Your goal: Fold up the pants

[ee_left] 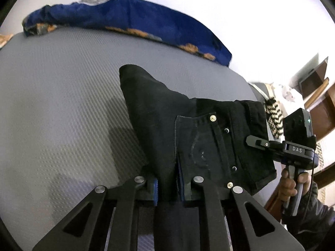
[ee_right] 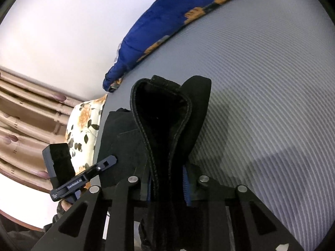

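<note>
Over a grey ribbed mattress (ee_left: 52,104), a person holds black jeans (ee_left: 159,113) lifted between two handheld grippers. The left gripper (ee_left: 167,188) is clamped on a fold of denim beside the riveted pocket. The right gripper (ee_right: 167,179) pinches the stitched waistband (ee_right: 146,129). A blue floral quilt (ee_left: 125,14) lies bunched along the mattress's far edge.
</note>
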Motion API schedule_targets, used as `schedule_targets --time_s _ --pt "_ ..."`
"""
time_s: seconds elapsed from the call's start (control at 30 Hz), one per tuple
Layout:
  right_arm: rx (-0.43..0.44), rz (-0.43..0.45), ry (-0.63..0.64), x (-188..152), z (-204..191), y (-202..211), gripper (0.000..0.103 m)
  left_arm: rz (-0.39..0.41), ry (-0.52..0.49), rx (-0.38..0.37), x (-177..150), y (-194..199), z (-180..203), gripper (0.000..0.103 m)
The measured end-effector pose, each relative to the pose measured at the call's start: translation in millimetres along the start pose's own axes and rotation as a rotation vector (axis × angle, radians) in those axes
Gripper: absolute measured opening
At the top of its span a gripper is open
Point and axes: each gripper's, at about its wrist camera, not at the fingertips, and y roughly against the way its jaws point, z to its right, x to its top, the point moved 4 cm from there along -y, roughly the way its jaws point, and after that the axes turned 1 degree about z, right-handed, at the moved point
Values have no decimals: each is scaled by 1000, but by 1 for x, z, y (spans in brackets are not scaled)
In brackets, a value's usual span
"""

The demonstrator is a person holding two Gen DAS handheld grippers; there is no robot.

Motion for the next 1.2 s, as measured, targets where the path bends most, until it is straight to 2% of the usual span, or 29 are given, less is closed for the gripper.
schedule_targets --time_s 0.47,0.63,0.73,0.8,0.87,0.9,0.93,1.13,1.2 --pt "4 -8 45 102 -34 -77 22 80 28 80 99 -5 -61 14" --pt "-15 -15 53 113 -32 -95 22 78 23 102 112 -13 -80 14" --pt "-69 -15 71 112 -24 -105 22 55 27 117 108 -26 -91 15" --pt "-135 -10 90 108 -17 -111 26 42 44 144 100 -36 -104 21" --pt "-192 -10 113 103 -10 -114 35 45 57 147 93 -42 -112 28" --pt "-216 -10 113 101 -7 -115 42 47 61 163 90 -44 -115 37" --pt "-222 -10 117 99 -7 -117 44 44 62 186 86 -46 -118 42" --pt "-279 -17 156 81 -5 -109 45 74 40 250 67 -43 -116 55" --pt "-294 -17 152 74 -6 -103 49 74 36 280 62 -40 -114 57"
